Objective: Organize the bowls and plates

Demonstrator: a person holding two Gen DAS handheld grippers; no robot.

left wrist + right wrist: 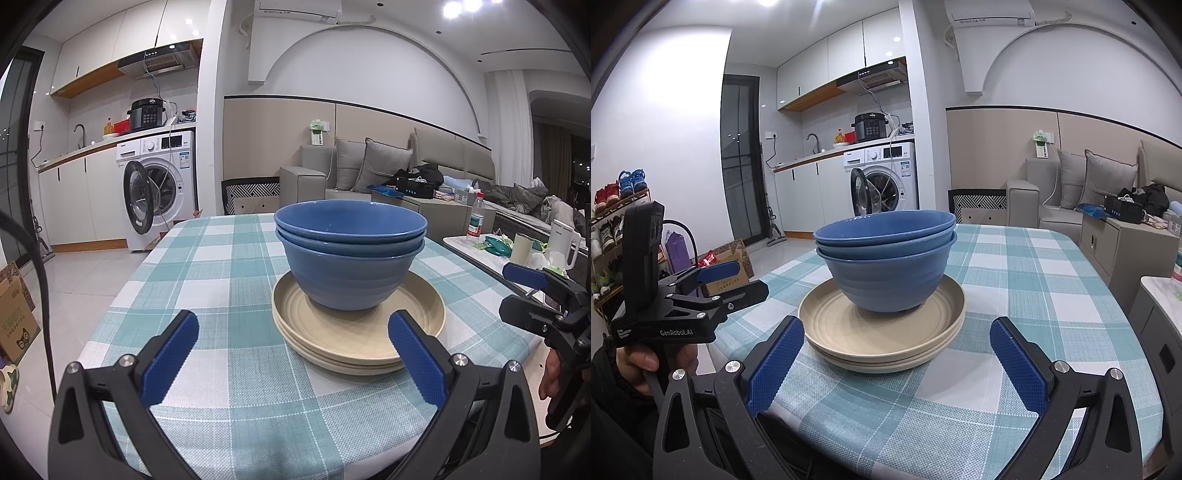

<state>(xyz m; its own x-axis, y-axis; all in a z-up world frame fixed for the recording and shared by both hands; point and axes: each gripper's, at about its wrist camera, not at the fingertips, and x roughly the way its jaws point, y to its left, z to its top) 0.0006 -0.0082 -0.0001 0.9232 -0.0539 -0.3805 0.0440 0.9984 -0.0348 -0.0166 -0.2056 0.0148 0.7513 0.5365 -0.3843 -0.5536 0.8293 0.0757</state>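
Nested blue bowls (351,254) stand upright on a stack of beige plates (358,332) on the checked table (229,266). My left gripper (291,354) is open and empty, held a little short of the plates' near rim. The same bowls (886,254) and plates (882,332) show in the right wrist view. My right gripper (897,358) is open and empty just before the plates. The right gripper also shows at the right edge of the left wrist view (532,291), and the left gripper at the left of the right wrist view (735,280).
The table's near edge runs under both grippers. A washing machine (159,192) with its door open stands beyond the table's far left. A sofa (369,173) and a side table (517,251) with a bottle and cups lie to the right.
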